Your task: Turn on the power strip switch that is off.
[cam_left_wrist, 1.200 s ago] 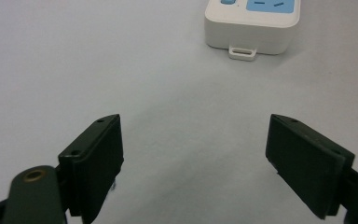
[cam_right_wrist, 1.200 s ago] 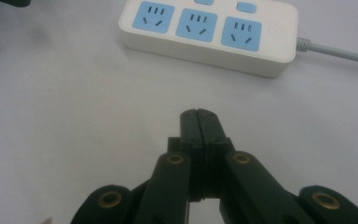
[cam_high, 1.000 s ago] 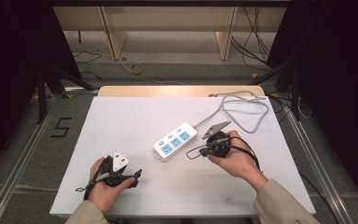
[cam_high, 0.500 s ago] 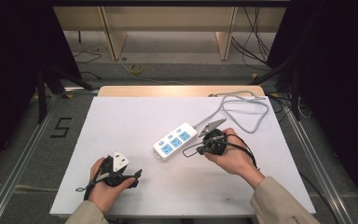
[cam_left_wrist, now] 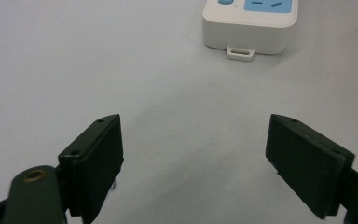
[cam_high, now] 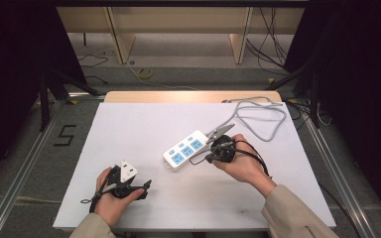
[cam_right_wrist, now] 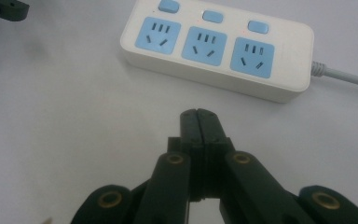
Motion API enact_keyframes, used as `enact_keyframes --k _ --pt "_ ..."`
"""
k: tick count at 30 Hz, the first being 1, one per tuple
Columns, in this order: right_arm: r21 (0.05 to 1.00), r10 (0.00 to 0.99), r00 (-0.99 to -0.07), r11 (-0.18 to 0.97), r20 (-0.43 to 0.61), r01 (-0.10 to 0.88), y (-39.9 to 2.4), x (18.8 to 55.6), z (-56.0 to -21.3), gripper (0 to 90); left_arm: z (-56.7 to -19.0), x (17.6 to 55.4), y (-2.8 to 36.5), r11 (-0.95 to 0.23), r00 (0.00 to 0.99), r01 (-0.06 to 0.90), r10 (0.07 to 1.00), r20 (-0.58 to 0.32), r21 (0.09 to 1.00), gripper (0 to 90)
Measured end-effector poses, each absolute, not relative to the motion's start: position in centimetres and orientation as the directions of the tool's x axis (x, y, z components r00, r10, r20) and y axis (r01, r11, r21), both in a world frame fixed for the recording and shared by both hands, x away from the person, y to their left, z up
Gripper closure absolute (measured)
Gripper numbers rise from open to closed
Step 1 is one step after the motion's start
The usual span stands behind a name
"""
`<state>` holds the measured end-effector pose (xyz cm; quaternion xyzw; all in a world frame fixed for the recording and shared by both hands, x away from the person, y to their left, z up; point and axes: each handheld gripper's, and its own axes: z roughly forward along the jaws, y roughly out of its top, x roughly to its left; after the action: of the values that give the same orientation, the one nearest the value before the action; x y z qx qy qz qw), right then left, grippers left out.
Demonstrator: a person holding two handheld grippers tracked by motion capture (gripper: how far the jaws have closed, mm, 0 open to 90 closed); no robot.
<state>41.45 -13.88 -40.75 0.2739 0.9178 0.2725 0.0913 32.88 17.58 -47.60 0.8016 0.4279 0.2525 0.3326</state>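
Note:
A white power strip (cam_high: pixel 186 148) with three blue sockets lies at an angle in the middle of the table; its grey cable (cam_high: pixel 263 116) loops off to the back right. My right gripper (cam_high: pixel 206 157) rests just beside the strip's near long side, jaws shut with nothing between them. In the right gripper view the closed tips (cam_right_wrist: pixel 199 116) point at the strip (cam_right_wrist: pixel 214 46). My left gripper (cam_high: pixel 146 187) sits at the front left, pointing right, jaws wide open and empty (cam_left_wrist: pixel 196 140). The strip's end (cam_left_wrist: pixel 249 23) lies well ahead of it.
The white table mat (cam_high: pixel 129 129) stretches bare to the left and back. The table's front edge (cam_high: pixel 188 229) runs just below both hands. A wooden strip (cam_high: pixel 178 96) borders the back. Beyond it, cables (cam_high: pixel 146 73) lie on the floor.

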Motion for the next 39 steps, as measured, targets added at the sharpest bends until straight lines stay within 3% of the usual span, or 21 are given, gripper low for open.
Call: enact_keyframes --k 39 --pt "0.533 0.532 -0.846 0.721 -0.016 0.443 -10.7 43.2 -41.0 90.0 -47.6 32.9 17.5 -0.417 0.512 0.516 0.850 0.121 0.748 18.9"
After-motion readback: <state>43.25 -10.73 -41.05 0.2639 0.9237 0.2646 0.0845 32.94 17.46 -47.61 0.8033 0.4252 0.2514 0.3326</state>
